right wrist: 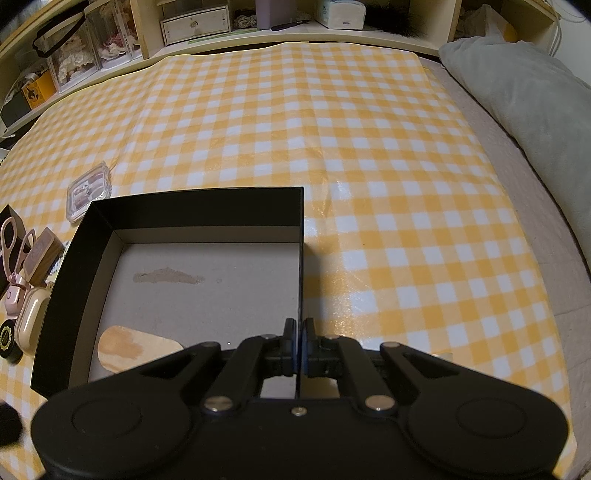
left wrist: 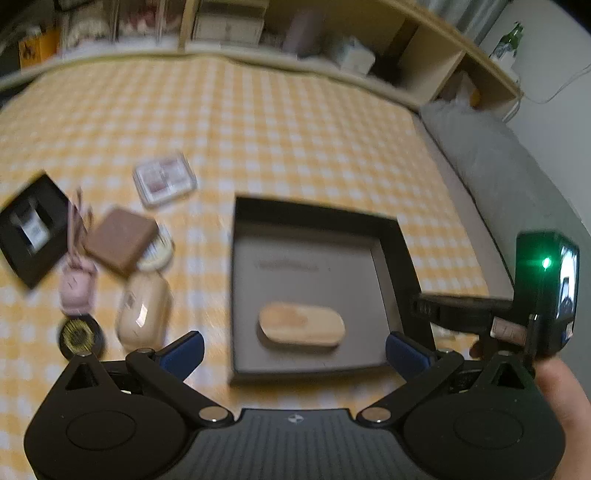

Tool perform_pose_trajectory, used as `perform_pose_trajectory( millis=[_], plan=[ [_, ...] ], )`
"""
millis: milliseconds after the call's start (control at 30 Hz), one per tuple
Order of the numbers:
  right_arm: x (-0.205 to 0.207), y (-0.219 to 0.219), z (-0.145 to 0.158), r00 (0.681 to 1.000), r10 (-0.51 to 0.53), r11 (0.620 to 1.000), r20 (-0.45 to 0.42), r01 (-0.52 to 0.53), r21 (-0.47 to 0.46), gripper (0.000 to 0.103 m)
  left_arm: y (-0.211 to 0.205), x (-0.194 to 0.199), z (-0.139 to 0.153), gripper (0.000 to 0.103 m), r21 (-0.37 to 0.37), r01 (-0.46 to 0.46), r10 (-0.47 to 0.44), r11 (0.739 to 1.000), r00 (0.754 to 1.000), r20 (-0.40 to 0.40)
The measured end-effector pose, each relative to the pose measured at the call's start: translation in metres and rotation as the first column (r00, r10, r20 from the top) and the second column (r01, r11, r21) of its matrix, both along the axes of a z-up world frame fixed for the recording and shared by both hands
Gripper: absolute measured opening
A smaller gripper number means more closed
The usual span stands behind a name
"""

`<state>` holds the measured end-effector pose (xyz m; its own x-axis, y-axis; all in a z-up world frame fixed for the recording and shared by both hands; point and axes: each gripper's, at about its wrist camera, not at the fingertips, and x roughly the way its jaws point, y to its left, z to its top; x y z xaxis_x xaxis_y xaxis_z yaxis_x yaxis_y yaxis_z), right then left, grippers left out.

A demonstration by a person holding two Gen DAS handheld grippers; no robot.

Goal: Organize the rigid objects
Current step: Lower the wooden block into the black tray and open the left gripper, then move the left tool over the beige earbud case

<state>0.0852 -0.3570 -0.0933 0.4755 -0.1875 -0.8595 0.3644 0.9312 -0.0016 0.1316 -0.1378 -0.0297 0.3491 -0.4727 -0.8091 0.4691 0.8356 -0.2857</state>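
A black box (left wrist: 400, 254) with a grey floor lies on the yellow checked cloth; a wooden oval piece (left wrist: 301, 325) rests inside it. My left gripper (left wrist: 293, 349) is open and empty, just in front of the box's near edge. My right gripper (right wrist: 298, 334) is shut on the right wall of the black box (right wrist: 192, 214); the oval (right wrist: 136, 349) shows at its near left. Left of the box lie a beige case (left wrist: 142, 314), a pink item (left wrist: 77, 286), a brown block (left wrist: 118, 240), a clear case (left wrist: 164, 181) and a black round lid (left wrist: 79, 338).
A small black box (left wrist: 31, 229) lies at far left. Shelves with boxes (right wrist: 195, 22) run along the back. A grey pillow (right wrist: 528, 96) lies at right. Bare checked cloth (right wrist: 369, 147) stretches beyond the box.
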Motion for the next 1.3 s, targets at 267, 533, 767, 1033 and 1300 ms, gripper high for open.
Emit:
perform_pose_trajectory(
  millis=[267,533,767,1033,1300],
  plan=[
    [0.001,-0.001,-0.001,1.000,0.000,1.000,0.000,0.000,0.002,0.003,0.036,0.028,0.030,0.103,-0.013,-0.077,0.078,0.997,0.984,0.163],
    [0.001,-0.001,-0.001,1.000,0.001,1.000,0.000,-0.001,0.003,0.003,0.073,0.071,0.028,0.103,0.046,-0.208,0.195,0.977,0.960,0.202],
    [0.001,-0.002,-0.001,1.000,0.000,1.000,0.000,0.000,0.005,0.003,0.081,0.090,-0.005,0.098,0.057,-0.217,0.214,0.974,0.975,0.066],
    [0.002,-0.002,-0.001,1.000,0.000,1.000,0.002,0.000,0.011,0.003,0.067,0.094,-0.041,0.058,0.114,-0.126,0.130,0.985,0.991,-0.032],
    [0.001,-0.005,-0.001,1.000,0.001,1.000,0.001,-0.001,0.011,0.003,0.057,0.099,-0.072,0.057,0.155,-0.102,0.119,0.983,0.987,-0.110]
  ],
)
